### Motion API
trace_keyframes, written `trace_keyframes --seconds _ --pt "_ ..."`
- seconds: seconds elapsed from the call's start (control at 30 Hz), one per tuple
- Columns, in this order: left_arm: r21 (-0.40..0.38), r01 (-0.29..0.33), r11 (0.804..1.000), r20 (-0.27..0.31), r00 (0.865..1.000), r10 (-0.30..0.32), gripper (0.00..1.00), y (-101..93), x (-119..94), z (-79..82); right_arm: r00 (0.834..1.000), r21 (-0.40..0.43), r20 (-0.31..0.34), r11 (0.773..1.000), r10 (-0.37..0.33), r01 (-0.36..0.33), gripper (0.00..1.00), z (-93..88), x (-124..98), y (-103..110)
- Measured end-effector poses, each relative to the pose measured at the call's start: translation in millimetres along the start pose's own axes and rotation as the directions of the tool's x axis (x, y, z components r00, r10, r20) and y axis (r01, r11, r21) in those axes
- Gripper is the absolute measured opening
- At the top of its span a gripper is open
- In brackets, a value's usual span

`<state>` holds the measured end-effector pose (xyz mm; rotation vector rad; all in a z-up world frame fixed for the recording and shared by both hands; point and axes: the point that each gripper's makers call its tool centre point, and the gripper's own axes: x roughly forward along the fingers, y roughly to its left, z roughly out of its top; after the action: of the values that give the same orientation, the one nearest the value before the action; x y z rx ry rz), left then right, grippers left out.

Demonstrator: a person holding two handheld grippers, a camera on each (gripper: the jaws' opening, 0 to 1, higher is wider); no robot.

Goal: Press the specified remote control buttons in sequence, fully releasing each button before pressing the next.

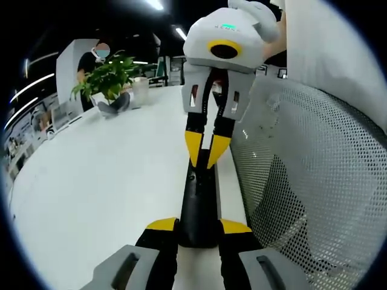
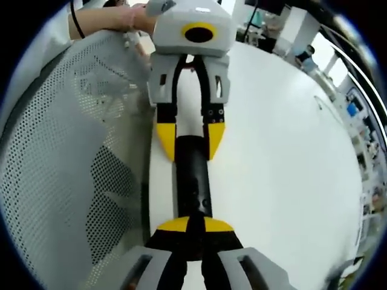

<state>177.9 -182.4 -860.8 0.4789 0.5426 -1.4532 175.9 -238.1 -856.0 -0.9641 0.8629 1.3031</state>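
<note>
In the left gripper view, your left gripper (image 1: 198, 232) straddles the near end of the remote control (image 1: 199, 205), one yellow tip on each long side, gripping it. The remote lies along the tabletop (image 1: 109, 193) close to the edge where the mesh chair back (image 1: 302, 181) stands. The right gripper (image 1: 208, 154) comes in from the far end, its yellow tips nearly together over the remote's top face.

In the right gripper view, your own yellow tips meet over the remote's near end, so these jaws are clenched, though I cannot tell whether they touch it. The left gripper's tips bracket the far end.

Judging by its look, the remote is a light, stiff, smooth plastic bar that would slide on this tabletop; keep clamping its long sides and press straight down.
</note>
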Motion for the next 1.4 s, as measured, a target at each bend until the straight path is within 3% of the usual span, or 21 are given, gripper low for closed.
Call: trace_keyframes --seconds 0.4,0.53,0.67,0.77,0.83,0.9,1.03,1.13,1.4 --pt "0.001 0.0 1.0 0.001 1.0 0.0 0.25 0.0 0.1 0.3 0.998 -0.023 -0.036 0.998 0.049 -0.05 0.02 1.9 1.7 -1.3" --pt "-0.001 -0.001 1.0 0.001 1.0 0.001 0.25 0.1 0.2 0.4 0.991 0.055 -0.08 0.993 0.104 -0.1 0.02 1.0 3.3 -2.1" --pt "-0.004 -0.001 1.0 0.003 1.0 0.001 0.25 0.4 0.2 0.1 0.987 -0.073 -0.14 0.993 0.077 -0.088 0.02 0.0 4.3 -0.5" --pt "-0.002 0.002 1.0 0.001 1.0 -0.002 0.25 0.2 0.2 0.1 0.99 -0.041 -0.124 0.997 0.059 -0.065 0.02 -0.3 4.2 0.0" --pt "-0.002 0.002 1.0 0.001 1.0 -0.002 0.25 0.2 0.2 -0.1 0.995 -0.03 -0.093 0.998 0.045 -0.048 0.02 -1.0 3.2 -0.1" --pt "-0.001 0.002 1.0 0.001 1.0 -0.002 0.25 0.0 0.0 0.2 0.998 0.031 -0.04 0.999 0.042 -0.04 0.02 0.1 2.6 -0.5" --pt "-0.005 -0.002 1.0 0.005 1.0 0.002 0.25 0.0 0.1 0.2 1.0 -0.008 0.012 1.0 0.027 -0.026 0.02 -0.3 0.1 0.1" --pt "-0.006 -0.002 1.0 0.006 1.0 0.002 0.25 0.1 0.1 0.1 0.999 0.063 0.047 0.998 0.02 -0.023 0.02 1.3 -0.1 -1.3" --pt "-0.005 -0.002 1.0 0.007 1.0 0.003 0.25 -0.2 -0.1 0.3 0.999 0.05 0.035 0.999 -0.004 0.002 0.0 0.6 0.9 -3.1"
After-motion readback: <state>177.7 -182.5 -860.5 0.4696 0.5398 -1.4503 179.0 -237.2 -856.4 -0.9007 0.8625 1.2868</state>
